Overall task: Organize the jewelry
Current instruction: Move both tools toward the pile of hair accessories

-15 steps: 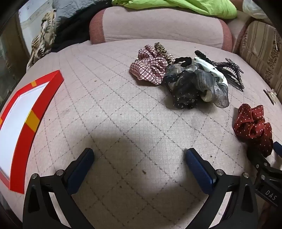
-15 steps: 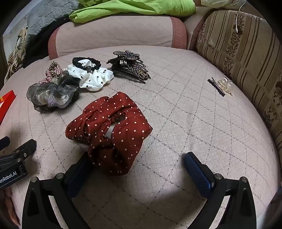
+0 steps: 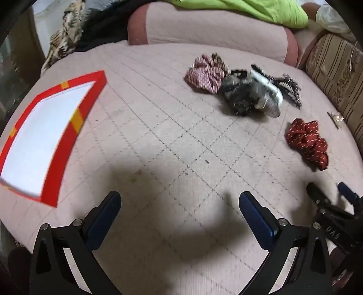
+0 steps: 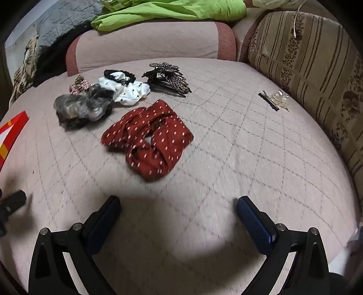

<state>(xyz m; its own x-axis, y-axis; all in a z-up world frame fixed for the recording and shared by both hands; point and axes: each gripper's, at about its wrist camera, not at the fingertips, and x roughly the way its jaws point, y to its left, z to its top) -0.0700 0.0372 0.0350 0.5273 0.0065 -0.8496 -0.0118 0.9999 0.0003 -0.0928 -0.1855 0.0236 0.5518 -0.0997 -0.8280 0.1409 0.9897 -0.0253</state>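
A red dotted scrunchie (image 4: 149,138) lies on the quilted bed ahead of my right gripper (image 4: 178,204), which is open and empty. It also shows at the right in the left wrist view (image 3: 306,141). Behind it lie a grey sheer scrunchie (image 4: 79,110), a white dotted scrunchie (image 4: 127,90), a plaid scrunchie (image 3: 204,74) and a black jewelled claw clip (image 4: 168,78). A clear clip and a black hairpin (image 4: 274,99) lie at the right. My left gripper (image 3: 179,199) is open and empty over bare quilt. A red box with a white inside (image 3: 72,127) sits at the left.
A pink bolster (image 4: 149,45) with a green cloth (image 4: 172,11) on it runs along the back. A striped cushion (image 4: 313,68) bounds the right side. Dark and patterned fabrics (image 3: 68,38) are heaped at the back left.
Both grippers have pulled back and away from the scrunchies. The red scrunchie, which was touching my right gripper's left finger, now lies clear ahead. The red box shows more fully in the left view.
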